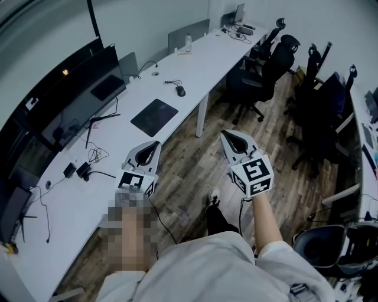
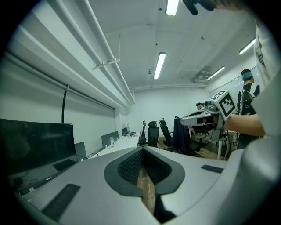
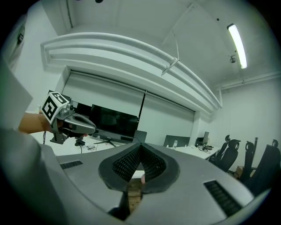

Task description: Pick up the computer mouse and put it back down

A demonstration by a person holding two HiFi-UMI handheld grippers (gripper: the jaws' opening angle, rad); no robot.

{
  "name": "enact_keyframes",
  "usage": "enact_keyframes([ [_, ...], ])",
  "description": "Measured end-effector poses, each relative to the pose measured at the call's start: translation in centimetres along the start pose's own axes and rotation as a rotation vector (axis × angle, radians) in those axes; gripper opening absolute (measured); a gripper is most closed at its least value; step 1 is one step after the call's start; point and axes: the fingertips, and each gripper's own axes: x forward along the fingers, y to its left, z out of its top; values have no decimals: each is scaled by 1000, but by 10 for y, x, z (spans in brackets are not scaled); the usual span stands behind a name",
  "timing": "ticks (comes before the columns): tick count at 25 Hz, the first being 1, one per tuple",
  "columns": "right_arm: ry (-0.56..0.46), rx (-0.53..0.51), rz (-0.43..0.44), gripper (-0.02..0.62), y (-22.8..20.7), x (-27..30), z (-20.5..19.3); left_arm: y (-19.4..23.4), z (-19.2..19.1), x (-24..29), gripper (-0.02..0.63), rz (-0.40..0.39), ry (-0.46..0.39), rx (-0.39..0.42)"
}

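Note:
In the head view the black computer mouse (image 1: 180, 90) lies on the long white desk (image 1: 207, 65), beyond a dark mouse pad (image 1: 154, 117). Both grippers hang in the air well short of it, pointing roughly level along the desk. My left gripper (image 1: 156, 143) hovers over the desk's near edge, shut and empty. Out over the wooden floor, my right gripper (image 1: 224, 134) is also shut with nothing in it. In the left gripper view my left gripper (image 2: 142, 151) shows closed jaws, and so does my right gripper (image 3: 139, 149) in its own view. The mouse is not discernible in either gripper view.
Dark monitors (image 1: 77, 100) line the desk's left side, with cables and small adapters (image 1: 82, 170) near them. Black office chairs (image 1: 260, 71) stand on the wooden floor (image 1: 195, 159) to the right. A laptop (image 1: 238, 15) sits at the desk's far end.

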Motion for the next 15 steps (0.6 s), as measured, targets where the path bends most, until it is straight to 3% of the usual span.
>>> enact_keyframes([
  [6,-12,2,25,12,-53,68,-12,34,-5,74,12,19,13,-8],
  [15,-8,51,63,14,-185,203,-31,94,10,234,12,90,47,-30],
])
